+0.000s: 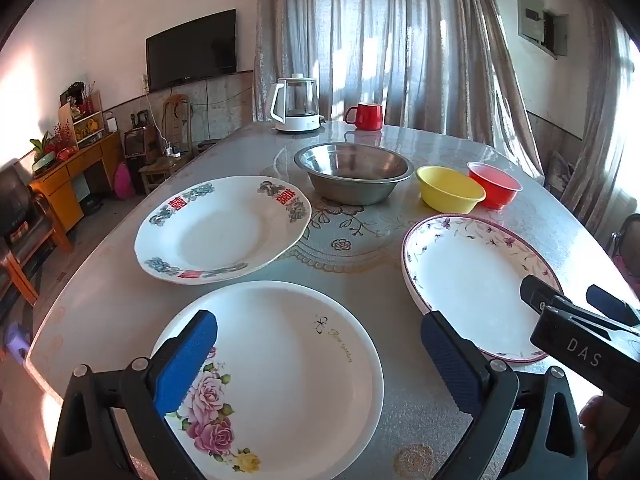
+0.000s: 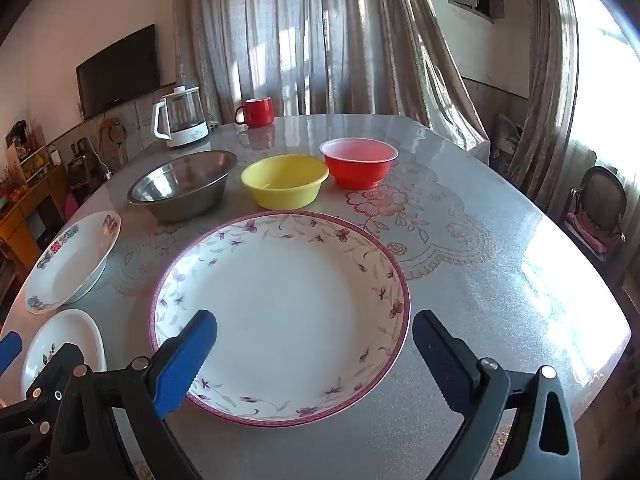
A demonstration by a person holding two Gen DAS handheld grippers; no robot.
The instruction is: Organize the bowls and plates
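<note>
A: Both grippers hover over the tabletop [image 2: 500,248], fingers spread wide, nothing between them. The left gripper [image 1: 318,364] sits above the rose plate [image 1: 280,376], the right gripper [image 2: 314,354] above the vine plate [image 2: 280,316].

B: Each looks lined up on its own plate, so a two-handed start seems likely. Nothing stacked yet: three plates lie apart, three bowls stand in a row behind.

A: That row runs steel bowl [image 2: 184,184], yellow bowl [image 2: 285,180], red bowl [image 2: 359,162], the yellow and red nearly touching. Spread like that, each rim is free to take.

B: The left view gives the whole rose plate and the crested plate [image 1: 222,228] in full; it also catches the right gripper from the side, over the vine plate's near rim.

A: The right view cuts both those plates at its left edge, but shows the vine plate whole and the bare tabletop to its right, handy room for a stack.
</note>
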